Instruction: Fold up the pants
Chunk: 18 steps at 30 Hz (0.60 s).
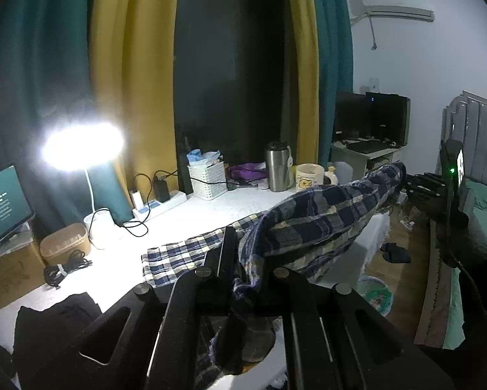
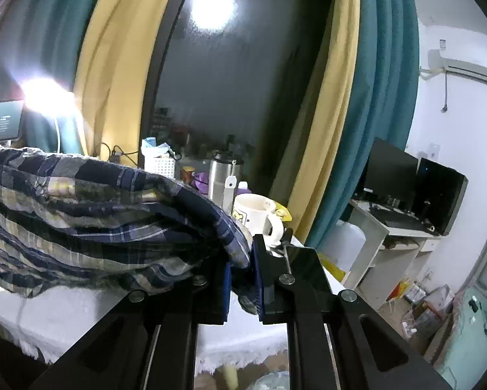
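Note:
The pants [image 1: 314, 224] are blue, white and yellow plaid. They are lifted above the white table [image 1: 120, 260], stretched between both grippers, with one end lying flat on the table. My left gripper [image 1: 246, 260] is shut on one end of the cloth, which hangs down between its fingers. My right gripper [image 2: 241, 269] is shut on the other end of the pants [image 2: 97, 214]; the fabric bunches to its left. The right gripper also shows far right in the left wrist view [image 1: 451, 175].
On the table's far side stand a white mug [image 2: 259, 214], a steel tumbler [image 2: 224, 178], a white basket [image 1: 207, 178], a power strip [image 1: 159, 204] and a lit lamp [image 1: 84, 146]. Dark clothes [image 1: 55, 321] lie at the near left. A bed [image 1: 480, 201] is right.

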Motion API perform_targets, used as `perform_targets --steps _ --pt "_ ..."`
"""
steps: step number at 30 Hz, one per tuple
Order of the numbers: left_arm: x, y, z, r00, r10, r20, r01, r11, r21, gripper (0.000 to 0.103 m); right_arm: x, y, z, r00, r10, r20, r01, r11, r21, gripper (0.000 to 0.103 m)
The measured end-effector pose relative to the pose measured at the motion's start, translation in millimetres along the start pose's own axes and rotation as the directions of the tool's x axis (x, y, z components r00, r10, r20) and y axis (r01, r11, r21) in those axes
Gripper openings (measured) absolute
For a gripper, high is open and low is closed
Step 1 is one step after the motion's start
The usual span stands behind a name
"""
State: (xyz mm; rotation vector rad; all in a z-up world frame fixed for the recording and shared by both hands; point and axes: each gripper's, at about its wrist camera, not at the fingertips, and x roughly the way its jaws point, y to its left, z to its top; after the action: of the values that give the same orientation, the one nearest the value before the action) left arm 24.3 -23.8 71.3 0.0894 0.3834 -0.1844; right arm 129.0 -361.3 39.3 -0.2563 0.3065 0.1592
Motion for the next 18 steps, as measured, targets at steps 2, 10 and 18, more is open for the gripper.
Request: perform_targets --steps 2,10,18 --pt "4.4 4.7 1.6 1.0 0.006 -0.005 -0.006 1.0 -0.005 0.006 9.6 3.9 5.0 1.0 0.004 -0.007 -0.004 1.0 -0.003 0.012" --pt "24.8 28.6 9.7 1.0 0.014 -0.027 -0.015 0.999 -0.03 0.006 47.2 17.7 27.9 1.0 0.011 -0.018 -0.011 1.0 0.009 0.012" --pt "54.9 52.0 13.8 0.998 0.011 -0.062 -0.015 0.998 -0.06 0.006 89.5 31.6 43.7 0.998 0.016 -0.057 -0.016 1.0 -0.001 0.012"
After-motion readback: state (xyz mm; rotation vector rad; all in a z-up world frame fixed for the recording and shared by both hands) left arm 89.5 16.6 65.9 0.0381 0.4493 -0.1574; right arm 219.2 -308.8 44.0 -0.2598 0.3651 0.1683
